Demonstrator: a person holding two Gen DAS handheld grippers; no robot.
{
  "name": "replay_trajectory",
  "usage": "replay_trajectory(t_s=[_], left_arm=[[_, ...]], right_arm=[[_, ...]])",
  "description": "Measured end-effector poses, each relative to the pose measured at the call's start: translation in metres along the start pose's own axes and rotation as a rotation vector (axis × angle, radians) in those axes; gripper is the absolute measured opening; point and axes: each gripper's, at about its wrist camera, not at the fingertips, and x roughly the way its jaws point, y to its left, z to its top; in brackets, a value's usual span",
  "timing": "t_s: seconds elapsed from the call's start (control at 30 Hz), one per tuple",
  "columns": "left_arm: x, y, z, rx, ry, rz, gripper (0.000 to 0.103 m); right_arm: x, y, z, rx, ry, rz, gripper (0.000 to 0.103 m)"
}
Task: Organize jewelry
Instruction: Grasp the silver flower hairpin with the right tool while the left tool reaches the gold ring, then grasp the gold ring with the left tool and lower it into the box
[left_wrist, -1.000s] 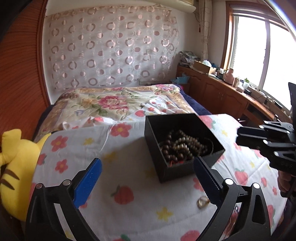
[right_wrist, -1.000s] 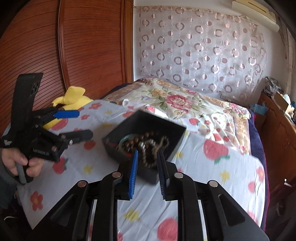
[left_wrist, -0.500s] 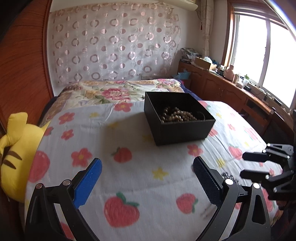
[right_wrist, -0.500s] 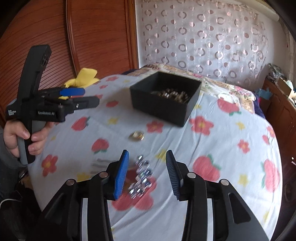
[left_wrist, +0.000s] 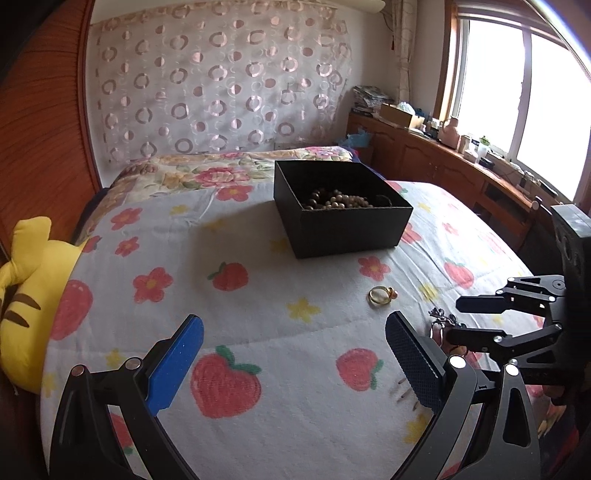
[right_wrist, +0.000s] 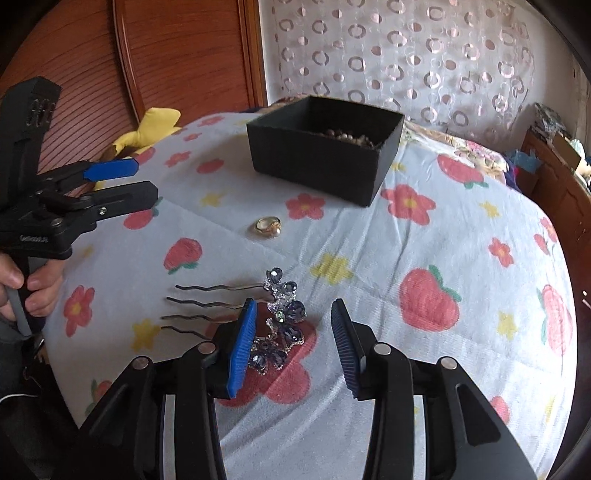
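A black open box (left_wrist: 343, 229) (right_wrist: 314, 158) holding brown bead strings (left_wrist: 340, 201) (right_wrist: 347, 136) stands on the strawberry-print bedspread (left_wrist: 258, 295). In front of it lie a gold ring (left_wrist: 380, 295) (right_wrist: 269, 225) and a jewelled hair comb (left_wrist: 441, 319) (right_wrist: 282, 314). My right gripper (right_wrist: 293, 314) (left_wrist: 454, 320) is low over the comb. Its jaws stand apart with the comb's jewelled head between them, and the pads are clear of it. My left gripper (left_wrist: 295, 325) (right_wrist: 146, 180) is open and holds nothing, hovering to the left of the comb's prongs.
A yellow plush toy (left_wrist: 26, 295) (right_wrist: 155, 125) lies at the bed's left edge by the wooden wall. A person's hand (right_wrist: 33, 288) holds the left gripper's handle. A cluttered wooden cabinet (left_wrist: 461, 162) runs under the window on the right. A floral quilt (left_wrist: 207, 173) lies behind the box.
Both grippers pulled back from the box and sank toward the bedspread. The right jaws, nearly shut a second ago, spread apart. Ring and comb came into view.
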Motion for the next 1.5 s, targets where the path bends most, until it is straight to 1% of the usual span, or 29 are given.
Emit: replay_trajectory(t_s=[0.1, 0.17, 0.2, 0.33, 0.63, 0.83, 0.87, 0.9, 0.97, 1.0, 1.07, 1.1, 1.17, 1.27, 1.4, 1.47, 1.5], left_arm=[[0.001, -0.003, 0.000, 0.007, 0.005, -0.001, 0.095], [0.001, -0.005, 0.000, 0.011, 0.007, -0.002, 0.095], [0.002, -0.005, 0.001, 0.013, 0.008, -0.001, 0.095], [0.005, -0.009, 0.002, 0.025, 0.018, -0.002, 0.095], [0.027, -0.021, 0.008, 0.053, 0.071, -0.006, 0.095], [0.042, -0.042, 0.017, 0.114, 0.101, -0.035, 0.095], [0.044, -0.046, 0.019, 0.126, 0.105, -0.043, 0.094], [0.047, -0.051, 0.020, 0.136, 0.109, -0.050, 0.091], [0.052, -0.058, 0.023, 0.152, 0.128, -0.070, 0.080], [0.055, -0.060, 0.025, 0.155, 0.136, -0.081, 0.077], [0.062, -0.065, 0.026, 0.161, 0.157, -0.099, 0.066], [0.063, -0.067, 0.026, 0.162, 0.164, -0.100, 0.062], [0.071, -0.071, 0.026, 0.168, 0.187, -0.095, 0.051], [0.076, -0.075, 0.025, 0.176, 0.200, -0.088, 0.044], [0.077, -0.079, 0.023, 0.196, 0.191, -0.071, 0.040], [0.077, -0.079, 0.025, 0.198, 0.186, -0.080, 0.025], [0.076, -0.080, 0.024, 0.203, 0.185, -0.082, 0.025]], right_arm=[[0.004, 0.000, 0.003, -0.004, 0.010, -0.002, 0.044], [0.005, 0.002, 0.004, -0.016, 0.016, 0.013, 0.036], [0.005, 0.002, 0.005, -0.016, 0.019, 0.030, 0.026], [0.001, 0.002, 0.004, -0.036, 0.021, 0.025, 0.025], [-0.020, -0.018, -0.003, -0.016, -0.029, -0.025, 0.024], [-0.032, -0.032, -0.006, 0.006, -0.061, -0.039, 0.024], [-0.033, -0.033, -0.006, 0.006, -0.062, -0.044, 0.024], [-0.033, -0.035, -0.007, 0.006, -0.063, -0.049, 0.024], [-0.034, -0.038, -0.008, 0.010, -0.064, -0.052, 0.024], [-0.034, -0.040, -0.009, 0.014, -0.066, -0.055, 0.024], [-0.035, -0.042, -0.010, 0.019, -0.068, -0.058, 0.024], [-0.035, -0.044, -0.011, 0.022, -0.068, -0.060, 0.024], [-0.036, -0.046, -0.011, 0.025, -0.071, -0.062, 0.024], [-0.037, -0.048, -0.012, 0.028, -0.076, -0.061, 0.024], [-0.038, -0.048, -0.011, 0.026, -0.082, -0.063, 0.024], [-0.039, -0.048, -0.011, 0.027, -0.084, -0.062, 0.024], [-0.039, -0.048, -0.011, 0.027, -0.086, -0.063, 0.024]])
